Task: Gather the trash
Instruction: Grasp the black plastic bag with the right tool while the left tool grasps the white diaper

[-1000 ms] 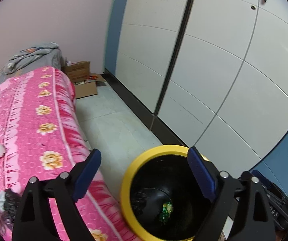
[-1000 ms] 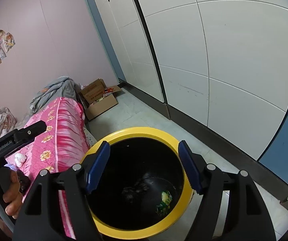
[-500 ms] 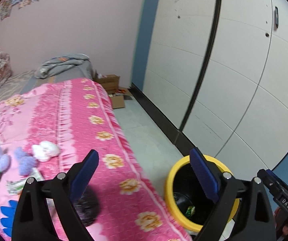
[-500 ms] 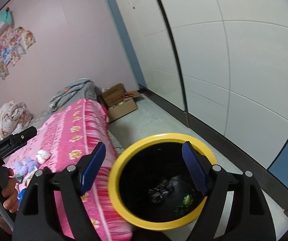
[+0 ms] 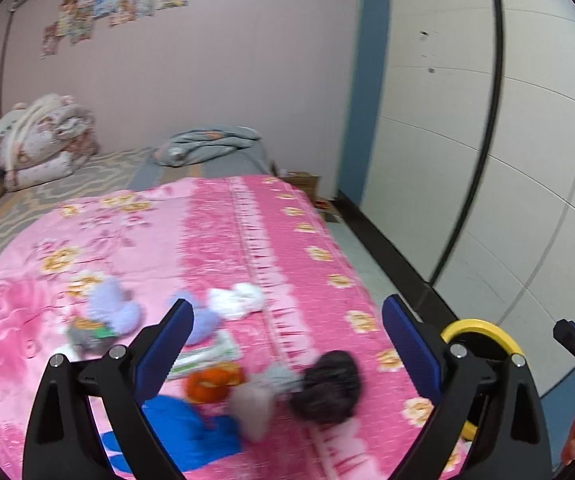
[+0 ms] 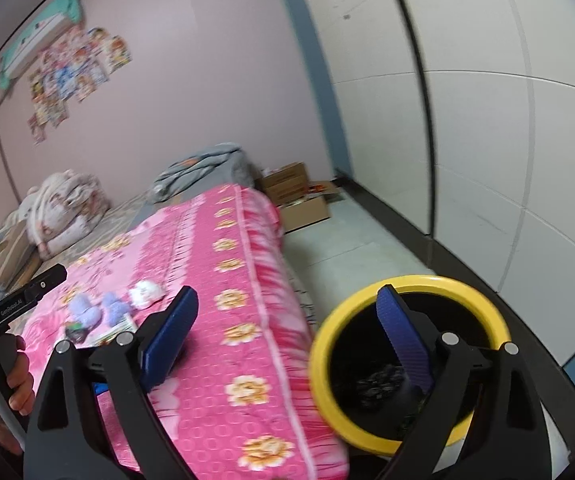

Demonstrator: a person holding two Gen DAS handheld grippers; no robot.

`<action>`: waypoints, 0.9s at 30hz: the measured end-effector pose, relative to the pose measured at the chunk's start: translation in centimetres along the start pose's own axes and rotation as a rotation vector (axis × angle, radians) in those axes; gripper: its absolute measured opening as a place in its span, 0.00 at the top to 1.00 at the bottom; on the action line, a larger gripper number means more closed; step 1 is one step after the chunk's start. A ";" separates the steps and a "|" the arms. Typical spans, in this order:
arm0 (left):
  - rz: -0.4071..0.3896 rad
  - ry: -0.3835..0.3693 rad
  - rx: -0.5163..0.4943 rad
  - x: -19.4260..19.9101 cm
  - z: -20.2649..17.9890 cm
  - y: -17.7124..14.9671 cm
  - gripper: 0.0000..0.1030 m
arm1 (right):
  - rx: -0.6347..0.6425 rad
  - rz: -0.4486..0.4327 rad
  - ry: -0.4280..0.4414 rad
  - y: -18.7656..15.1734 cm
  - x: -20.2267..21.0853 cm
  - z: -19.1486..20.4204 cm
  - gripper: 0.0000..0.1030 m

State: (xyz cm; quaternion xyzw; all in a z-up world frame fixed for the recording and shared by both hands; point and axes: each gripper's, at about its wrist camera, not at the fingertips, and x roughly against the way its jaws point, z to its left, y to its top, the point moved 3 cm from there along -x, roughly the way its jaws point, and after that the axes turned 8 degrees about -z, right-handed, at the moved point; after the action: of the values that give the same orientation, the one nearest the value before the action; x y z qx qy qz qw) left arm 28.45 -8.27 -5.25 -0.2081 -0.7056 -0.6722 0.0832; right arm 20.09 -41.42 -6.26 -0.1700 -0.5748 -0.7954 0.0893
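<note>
Progress: some trash is lying in the yellow bin, lower right | left gripper and right gripper fingers are opening wide, holding nothing | remaining: scattered trash is sitting on the pink bed, lower centre.

The left gripper is held angled downward, its jaws opening with nothing between them. The right gripper is likewise tilted down, jaws opening, empty.

Soft even indoor light; motion blur throughout; fisheye bending, dark corners.
</note>
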 end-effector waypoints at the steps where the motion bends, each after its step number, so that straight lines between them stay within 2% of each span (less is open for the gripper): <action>1: 0.001 0.019 0.005 0.2 1.1 -0.1 0.11 | 0.009 0.008 0.016 -0.2 -0.3 0.9 0.16; 9: 0.025 0.132 0.066 0.9 8.5 -1.8 0.10 | 0.067 0.050 0.154 -1.5 -2.6 6.9 0.11; 20: 0.104 0.298 0.165 -0.3 19.1 -5.7 0.10 | 0.118 0.136 0.165 -4.0 -7.5 11.8 0.09; 27: 0.149 0.364 0.201 -2.0 23.1 -8.0 0.10 | 0.138 0.236 0.155 -6.7 -11.5 13.6 0.09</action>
State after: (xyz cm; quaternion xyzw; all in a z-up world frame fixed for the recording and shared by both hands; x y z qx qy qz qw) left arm 30.82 14.02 -15.25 -0.1254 -0.7252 -0.6169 0.2790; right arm 30.75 -27.04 -12.67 -0.1679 -0.5956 -0.7486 0.2380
